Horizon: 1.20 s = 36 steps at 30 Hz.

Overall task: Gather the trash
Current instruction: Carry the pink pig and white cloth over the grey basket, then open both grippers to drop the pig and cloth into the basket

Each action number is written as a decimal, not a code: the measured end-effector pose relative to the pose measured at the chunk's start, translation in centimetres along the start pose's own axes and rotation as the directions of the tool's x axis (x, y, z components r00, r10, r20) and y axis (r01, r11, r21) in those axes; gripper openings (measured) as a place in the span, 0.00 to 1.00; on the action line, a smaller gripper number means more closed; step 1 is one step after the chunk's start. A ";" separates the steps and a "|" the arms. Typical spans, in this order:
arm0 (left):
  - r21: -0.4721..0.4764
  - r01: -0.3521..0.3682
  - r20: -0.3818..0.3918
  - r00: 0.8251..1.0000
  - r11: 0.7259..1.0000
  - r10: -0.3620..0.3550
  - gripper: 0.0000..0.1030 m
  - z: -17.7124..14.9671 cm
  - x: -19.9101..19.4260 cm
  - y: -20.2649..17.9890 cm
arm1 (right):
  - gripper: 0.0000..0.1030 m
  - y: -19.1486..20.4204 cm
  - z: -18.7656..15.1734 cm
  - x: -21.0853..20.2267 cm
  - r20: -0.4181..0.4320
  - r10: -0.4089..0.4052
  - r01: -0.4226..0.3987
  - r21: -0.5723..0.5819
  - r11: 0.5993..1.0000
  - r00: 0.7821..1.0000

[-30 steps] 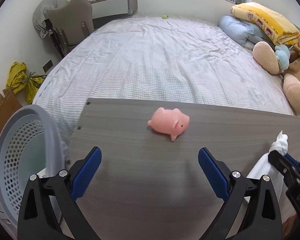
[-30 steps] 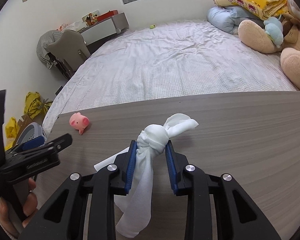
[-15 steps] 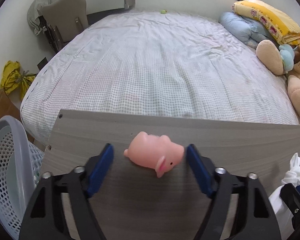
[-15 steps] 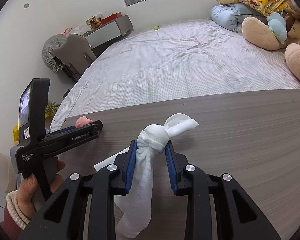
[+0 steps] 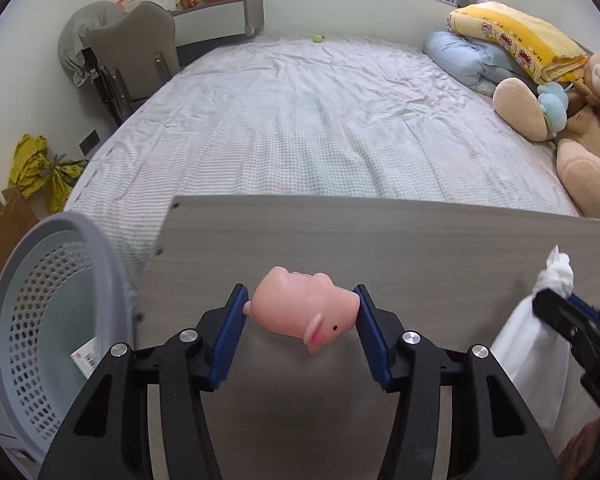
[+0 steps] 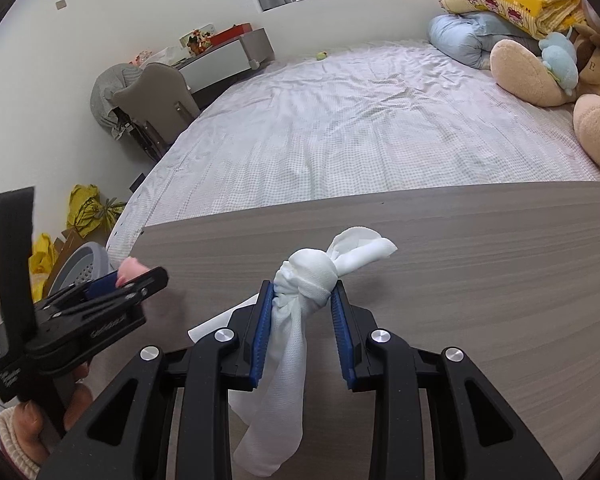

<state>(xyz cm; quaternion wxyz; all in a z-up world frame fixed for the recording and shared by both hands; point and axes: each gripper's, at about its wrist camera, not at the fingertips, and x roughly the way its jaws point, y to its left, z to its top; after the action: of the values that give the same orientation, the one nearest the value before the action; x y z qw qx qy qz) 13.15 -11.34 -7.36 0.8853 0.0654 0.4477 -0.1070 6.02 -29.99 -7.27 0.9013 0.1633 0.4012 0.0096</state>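
My left gripper (image 5: 302, 312) is shut on a pink rubber pig (image 5: 304, 312) and holds it over the left part of the grey wooden table (image 5: 380, 232). The pig's tip shows in the right wrist view (image 6: 132, 268) beside the left gripper (image 6: 136, 280). My right gripper (image 6: 303, 296) is shut on a knotted white cloth (image 6: 308, 276), whose tail hangs down between the fingers. The cloth also shows at the right edge of the left wrist view (image 5: 540, 320). A grey perforated basket (image 5: 40, 312) stands just left of the table, with a paper scrap inside.
A large bed (image 5: 320, 120) with a checked sheet lies beyond the table. A teddy bear (image 5: 580, 120) and folded bedding (image 5: 500, 32) sit at its right. A chair (image 5: 140, 48) and desk stand at the far left. Yellow bags (image 5: 40, 168) lie on the floor.
My left gripper moved up to the pink pig, closed on it and lifted it slightly. My right gripper kept holding the white cloth in place.
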 end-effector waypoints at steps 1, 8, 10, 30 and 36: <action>-0.002 -0.007 0.004 1.000 1.000 0.007 0.51 -0.6 -0.8 0.6 | 0.27 0.7 -0.2 -0.2 -0.003 0.001 -0.001 -0.013 1.000 1.000; -0.058 -0.034 0.047 0.998 0.998 0.037 0.51 -3.0 -5.2 5.1 | 0.27 5.5 -1.3 -1.3 -0.010 0.035 -0.035 -0.095 0.995 0.999; -0.078 -0.054 0.068 0.996 0.995 0.060 0.51 -3.4 -6.3 6.6 | 0.27 7.2 -1.4 -1.4 -0.014 0.049 -0.050 -0.120 0.992 0.999; -0.289 -0.217 0.043 0.970 0.932 0.239 0.51 -7.1 -9.6 22.0 | 0.28 26.2 -1.1 3.6 -0.149 0.242 -0.281 -0.366 0.887 0.959; -0.330 -0.252 0.006 0.963 0.910 0.269 0.51 -7.6 -8.5 25.1 | 0.28 30.3 -1.3 6.6 -0.210 0.269 -0.334 -0.407 0.850 0.940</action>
<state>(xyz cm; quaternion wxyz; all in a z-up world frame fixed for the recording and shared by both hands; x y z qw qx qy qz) 8.58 15.66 -4.44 0.9013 -0.0256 0.4237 0.0859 13.03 0.05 -3.70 0.8703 0.0170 0.4226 0.2524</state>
